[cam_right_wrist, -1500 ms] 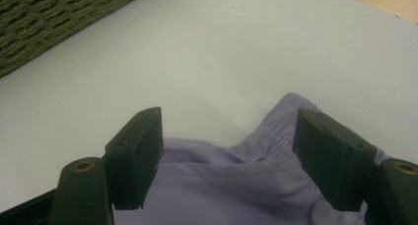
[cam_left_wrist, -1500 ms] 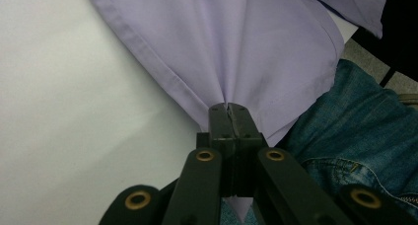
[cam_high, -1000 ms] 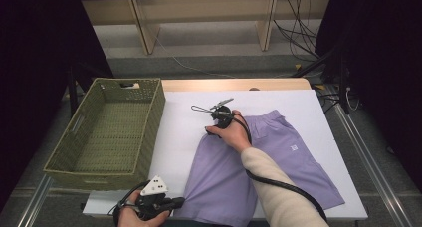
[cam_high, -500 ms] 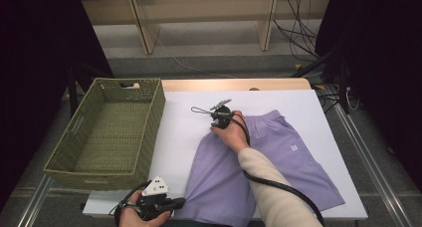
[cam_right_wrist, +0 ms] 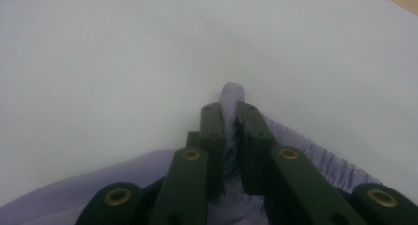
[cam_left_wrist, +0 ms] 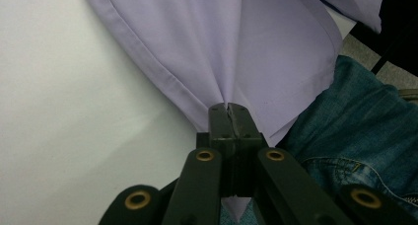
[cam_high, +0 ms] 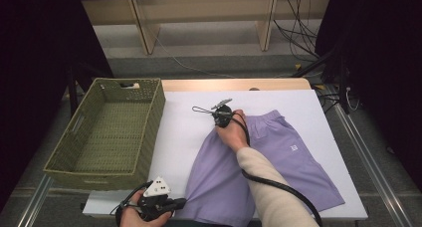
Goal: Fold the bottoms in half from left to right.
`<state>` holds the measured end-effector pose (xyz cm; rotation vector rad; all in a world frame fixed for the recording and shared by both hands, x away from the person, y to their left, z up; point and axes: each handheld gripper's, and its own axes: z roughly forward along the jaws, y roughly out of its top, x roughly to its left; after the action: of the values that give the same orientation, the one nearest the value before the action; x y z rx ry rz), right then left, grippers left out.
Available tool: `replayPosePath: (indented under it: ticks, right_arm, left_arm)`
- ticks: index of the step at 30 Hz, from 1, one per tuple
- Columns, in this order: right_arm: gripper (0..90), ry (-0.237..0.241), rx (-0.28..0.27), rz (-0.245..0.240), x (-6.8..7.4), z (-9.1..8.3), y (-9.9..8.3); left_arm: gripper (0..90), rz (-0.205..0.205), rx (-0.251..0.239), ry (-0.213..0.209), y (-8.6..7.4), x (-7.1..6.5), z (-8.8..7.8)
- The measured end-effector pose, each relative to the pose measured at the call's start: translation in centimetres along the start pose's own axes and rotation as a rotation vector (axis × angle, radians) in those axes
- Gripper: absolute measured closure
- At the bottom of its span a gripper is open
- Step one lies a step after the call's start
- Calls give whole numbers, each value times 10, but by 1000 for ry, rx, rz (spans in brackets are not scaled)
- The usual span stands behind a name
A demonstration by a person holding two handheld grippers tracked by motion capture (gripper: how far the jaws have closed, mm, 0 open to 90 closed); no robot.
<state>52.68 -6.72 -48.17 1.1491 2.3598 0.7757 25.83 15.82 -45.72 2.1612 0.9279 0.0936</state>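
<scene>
A pair of lilac shorts (cam_high: 278, 162) lies spread on the white table top (cam_high: 189, 132). At the table's near edge my left gripper (cam_high: 180, 203) is shut on the hem of one leg; in the left gripper view the shorts (cam_left_wrist: 236, 52) fan out from the pinched cloth between the left gripper (cam_left_wrist: 230, 110) tips. My right gripper (cam_high: 217, 113) rests at the far left corner of the waistband. Its jaws have just been closing. In the right gripper view the right gripper (cam_right_wrist: 230, 109) pinches a bunched fold of the waistband (cam_right_wrist: 231, 94).
A green woven basket (cam_high: 154, 122) stands at the left of the table. A wooden strip (cam_high: 234, 84) runs along the far edge. Cables trail on the floor at the back right. A leg in jeans (cam_left_wrist: 360, 131) is beside the table's near edge.
The right gripper's jaws have closed on the waistband corner. Both hands have kept their places, and the shorts lie as before.
</scene>
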Motion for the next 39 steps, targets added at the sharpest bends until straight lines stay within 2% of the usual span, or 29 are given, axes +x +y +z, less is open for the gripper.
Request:
replayPosePath:
  ticks: [6,9,11,15,21,31,39]
  right_arm:
    - [859,-5,-2,14,0,-1,0]
    - [863,-5,-7,24,0,-1,0]
    - [864,2,-7,33,0,-4,1]
    - [864,19,-50,71,-2,-11,5]
    - [863,38,-101,97,-2,-20,11]
    - [863,52,-179,105,5,-36,30]
    - [862,70,-221,105,12,-45,48]
  left_arm:
    - [894,10,-10,-37,0,0,2]
    - [894,2,-24,-60,0,0,0]
    - [894,3,-45,-75,1,0,-2]
    - [894,15,-97,-82,3,-2,-8]
    - [894,55,-173,-106,9,-9,-17]
    - [894,102,-257,-91,17,-17,-38]
    - [894,133,-292,-82,22,-22,-51]
